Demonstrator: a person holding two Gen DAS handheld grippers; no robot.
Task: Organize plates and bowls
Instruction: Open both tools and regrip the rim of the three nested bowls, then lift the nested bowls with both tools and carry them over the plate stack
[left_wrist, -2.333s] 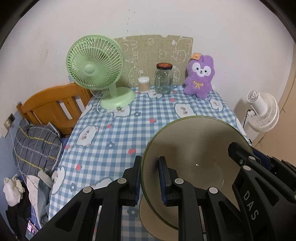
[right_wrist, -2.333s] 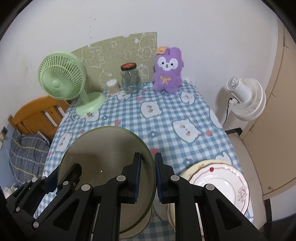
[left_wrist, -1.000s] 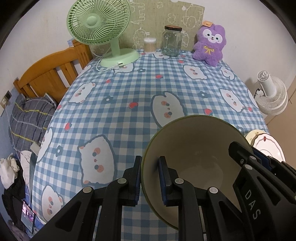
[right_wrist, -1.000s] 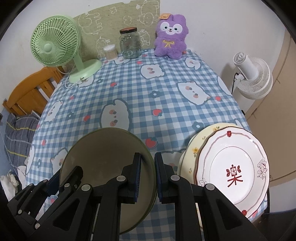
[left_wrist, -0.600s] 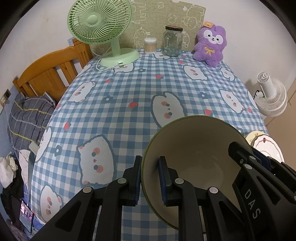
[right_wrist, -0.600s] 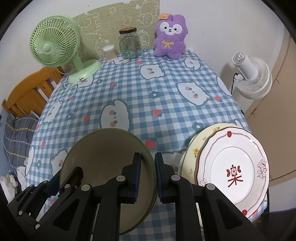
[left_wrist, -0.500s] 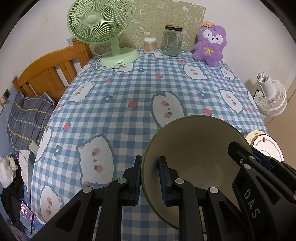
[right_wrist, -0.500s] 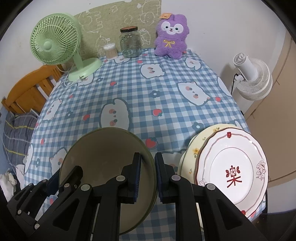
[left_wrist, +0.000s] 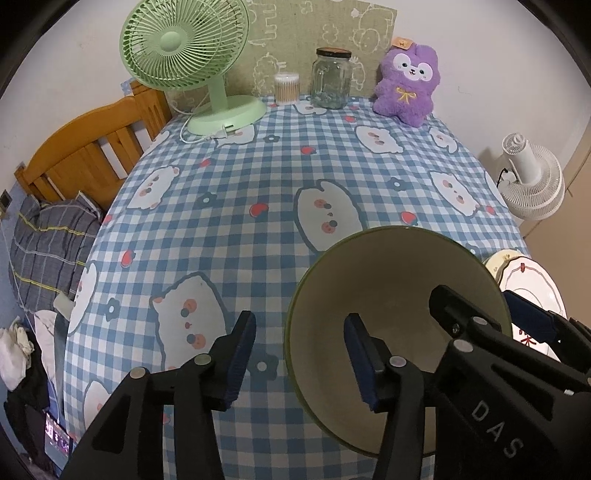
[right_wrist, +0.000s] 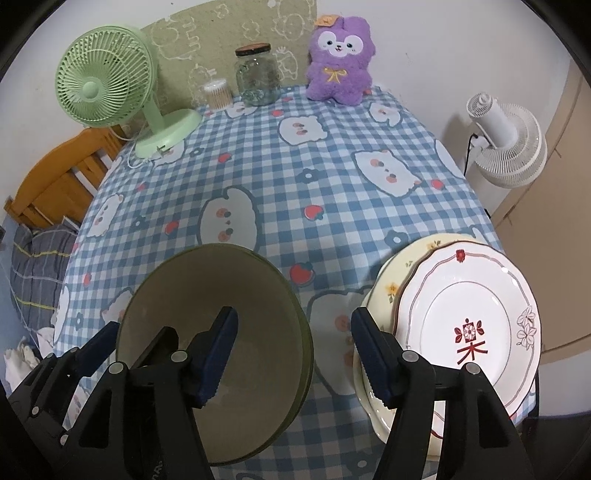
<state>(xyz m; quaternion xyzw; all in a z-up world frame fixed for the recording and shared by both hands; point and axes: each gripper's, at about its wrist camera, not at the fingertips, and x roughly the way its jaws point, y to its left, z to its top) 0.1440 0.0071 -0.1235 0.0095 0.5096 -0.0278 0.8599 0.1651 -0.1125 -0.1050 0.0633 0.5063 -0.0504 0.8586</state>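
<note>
Both jaws now gape wide: the left gripper (left_wrist: 299, 354) and right gripper (right_wrist: 293, 350) have released the olive-rimmed ceramic bowl (right_wrist: 218, 299), seemingly set left of the stacked floral plates (right_wrist: 469, 325).

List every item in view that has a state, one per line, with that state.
Left tongs: open, straddling the bowl's rim.
Right tongs: open, straddling the bowl's opposite rim.
Olive-green ceramic bowl: upright, released.
White round plate with red pattern: stacked on the cream plate.
Cream floral plate: underneath.
Clear glass jar: lidded.
Green desk fan: upright; running or not, cannot tell.
</note>
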